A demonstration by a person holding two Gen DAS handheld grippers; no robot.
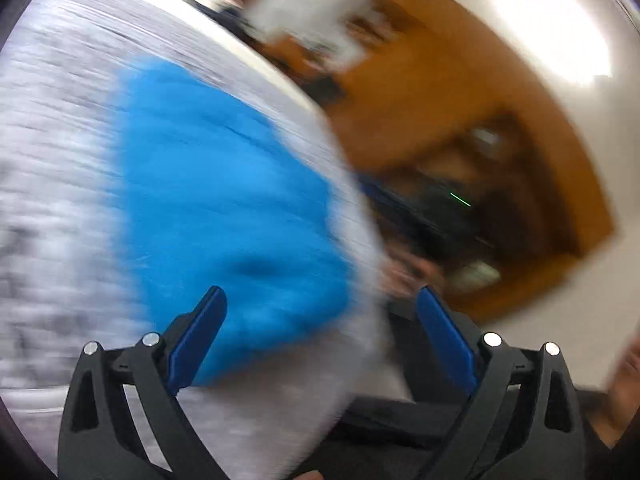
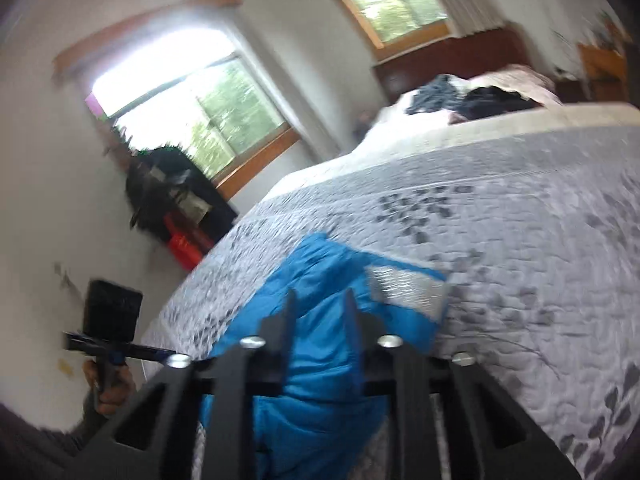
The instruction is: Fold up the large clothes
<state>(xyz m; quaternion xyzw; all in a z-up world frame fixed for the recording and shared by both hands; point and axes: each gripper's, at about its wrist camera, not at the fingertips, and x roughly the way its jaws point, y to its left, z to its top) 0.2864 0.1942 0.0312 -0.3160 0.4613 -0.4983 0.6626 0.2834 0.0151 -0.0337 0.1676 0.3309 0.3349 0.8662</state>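
A bright blue garment [image 1: 224, 200] lies on a grey leaf-patterned bedspread [image 1: 52, 160]; the left wrist view is heavily motion-blurred. My left gripper [image 1: 322, 312] is open, just above the garment's near edge, with nothing held between its blue pads [image 1: 200, 332]. In the right wrist view the blue garment [image 2: 320, 380] has a silvery panel [image 2: 408, 288] and drapes toward the bed's near edge. My right gripper [image 2: 321, 312] has its fingers close together, with the blue cloth running between them. A hand [image 2: 108, 388] holds the left gripper's handle at the lower left.
Dark clothes [image 2: 472, 100] are piled at the far end of the bed. Two windows [image 2: 192, 100] are in the wall beyond. Dark items and a red box [image 2: 184, 244] stand beside the bed. Orange-brown wooden furniture [image 1: 460, 120] is past the bed's edge.
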